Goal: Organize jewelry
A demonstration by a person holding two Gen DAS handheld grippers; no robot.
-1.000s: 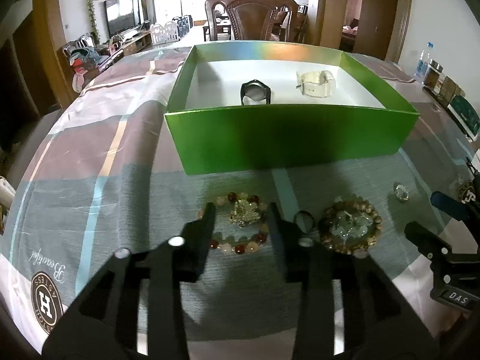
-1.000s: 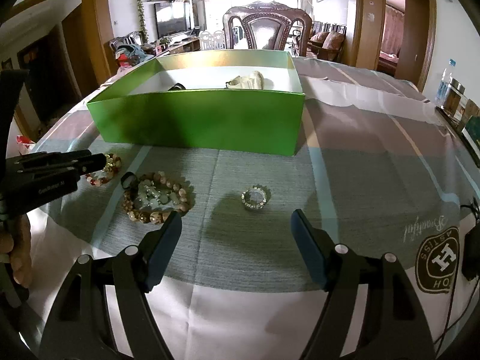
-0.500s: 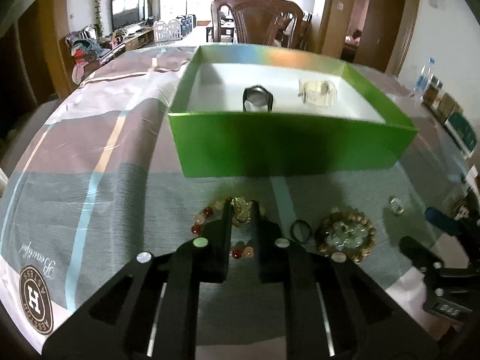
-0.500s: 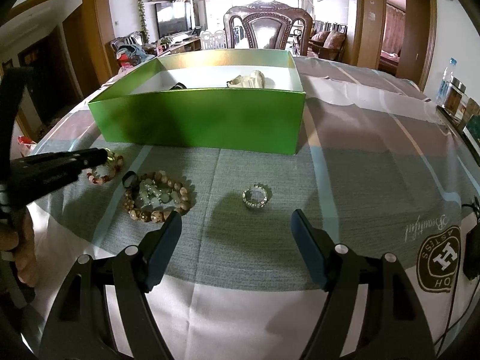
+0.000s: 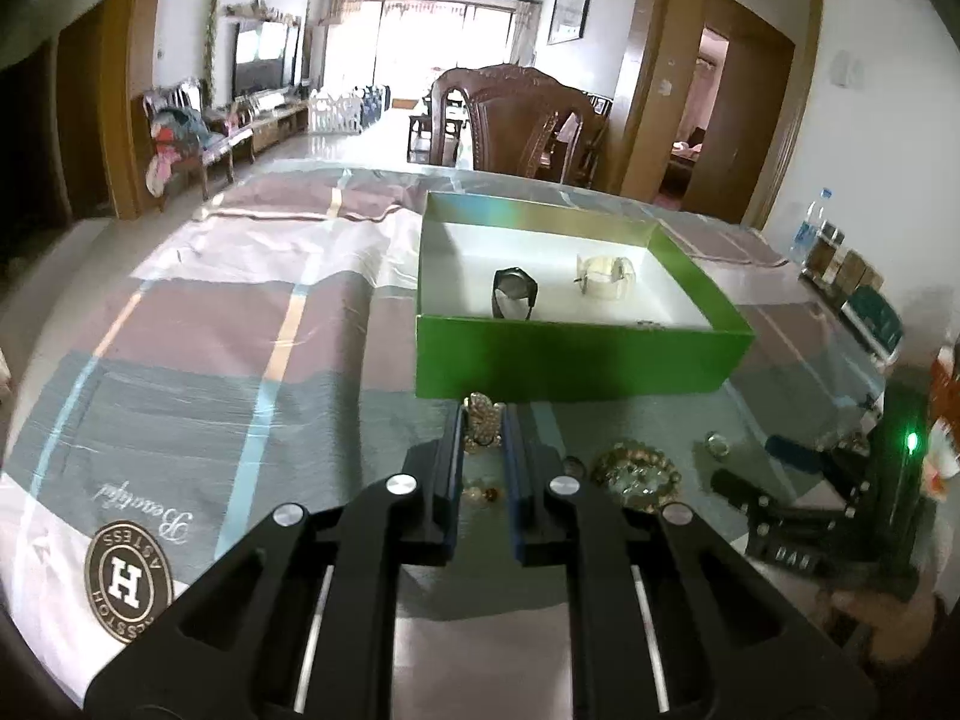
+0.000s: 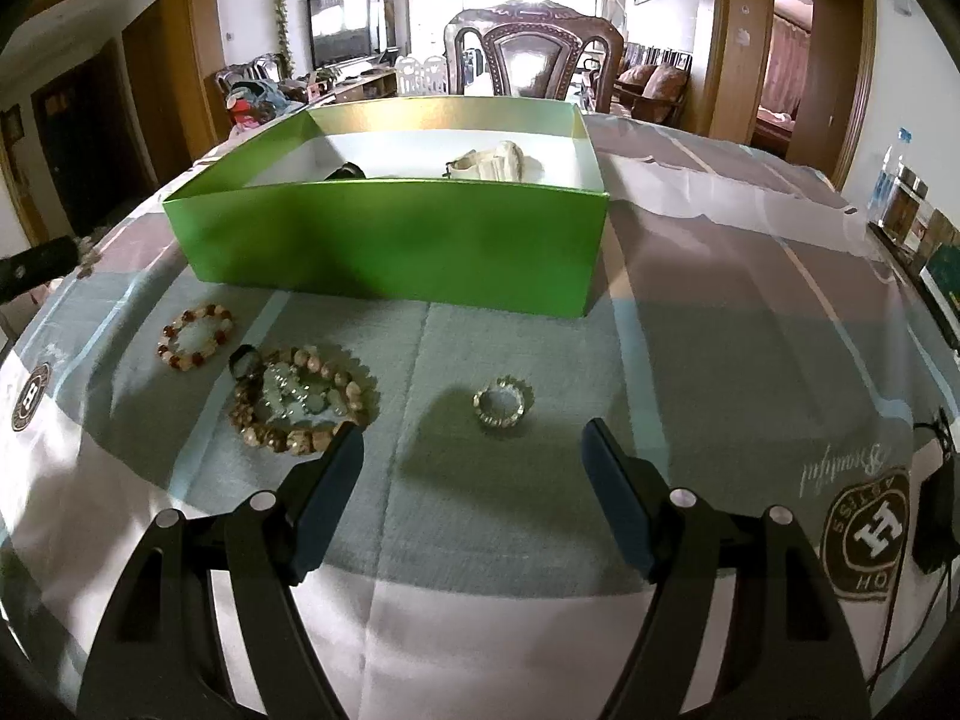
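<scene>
My left gripper (image 5: pixel 483 420) is shut on a gold ornament (image 5: pixel 483 426) and holds it lifted in front of the green box (image 5: pixel 570 360). The box holds a black watch (image 5: pixel 513 294) and a white watch (image 5: pixel 603 276). A red and white bead bracelet (image 6: pixel 195 336) lies on the cloth. Beside it lie a brown bead bracelet (image 6: pixel 303 399) with a dark ring (image 6: pixel 242 360), and a crystal ring (image 6: pixel 503 405). My right gripper (image 6: pixel 471 459) is open and empty, low over the cloth just before the crystal ring.
A patterned tablecloth (image 5: pixel 240 360) covers the table. Bottles and boxes (image 5: pixel 840 264) stand at the far right edge. A wooden chair (image 6: pixel 534 60) stands behind the box. A black cable and plug (image 6: pixel 933 516) lie at the right.
My left gripper closed on the gold ornament and lifted it off the red and white bracelet, which stays on the cloth. My right gripper has hardly moved.
</scene>
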